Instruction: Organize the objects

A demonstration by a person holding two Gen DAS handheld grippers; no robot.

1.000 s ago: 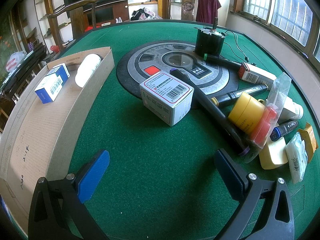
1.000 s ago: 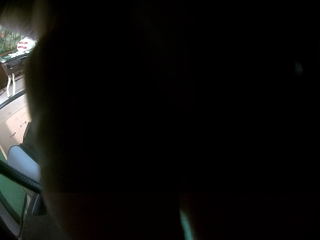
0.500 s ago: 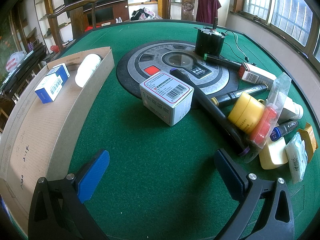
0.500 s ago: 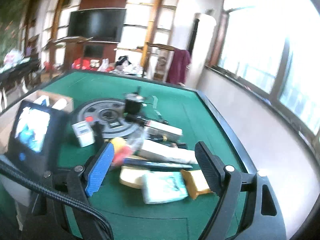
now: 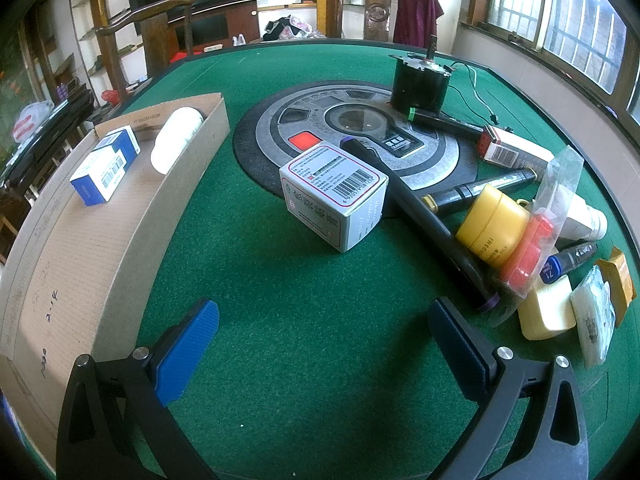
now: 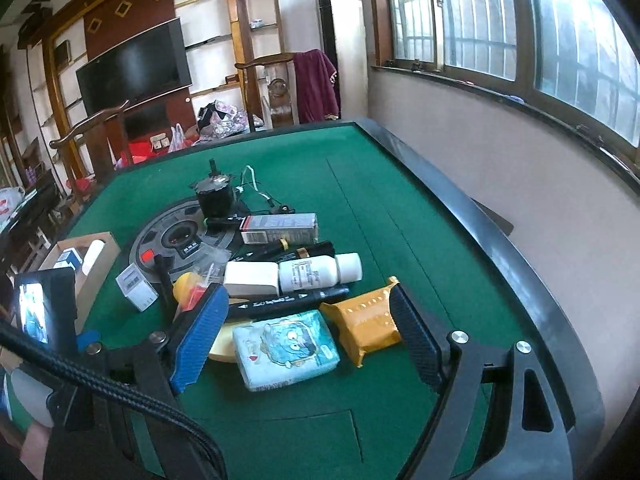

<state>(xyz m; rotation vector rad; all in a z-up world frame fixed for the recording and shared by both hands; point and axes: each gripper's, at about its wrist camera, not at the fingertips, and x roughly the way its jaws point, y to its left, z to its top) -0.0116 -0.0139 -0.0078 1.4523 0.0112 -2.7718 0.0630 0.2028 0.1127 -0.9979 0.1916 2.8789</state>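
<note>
While the left gripper (image 5: pixel 320 332) hangs with its jaws wide apart and empty above the bare green felt, the right gripper (image 6: pixel 308 332) hovers over the pile, also spread wide and gripping nothing. I judge that the step in hand is the choice of the next object to carry into the cardboard box (image 5: pixel 132 216).

In the left view the box lies at about nine o'clock from the gripper. It already holds a blue and white carton (image 5: pixel 104 170) and a white bottle (image 5: pixel 176 140). The loose things lie from twelve to three o'clock.

In the right view the tissue pack (image 6: pixel 286 350) with a blue cartoon figure lies directly between the spread fingers, and the yellow packet (image 6: pixel 366 322) is just beside it, near the right finger. The next move probably calls for lowering the right gripper on the tissue pack and closing gently, because it looks soft.

Some writing can be read. The box wall carries a printed size code, too small to read fully, and handwritten marks. The white carton (image 5: pixel 334 196) shows a barcode and Chinese characters. The yellow jar (image 5: pixel 494 226) has a word ending in "USHI". The blue marker cap (image 5: pixel 554 270) shows "71".
</note>
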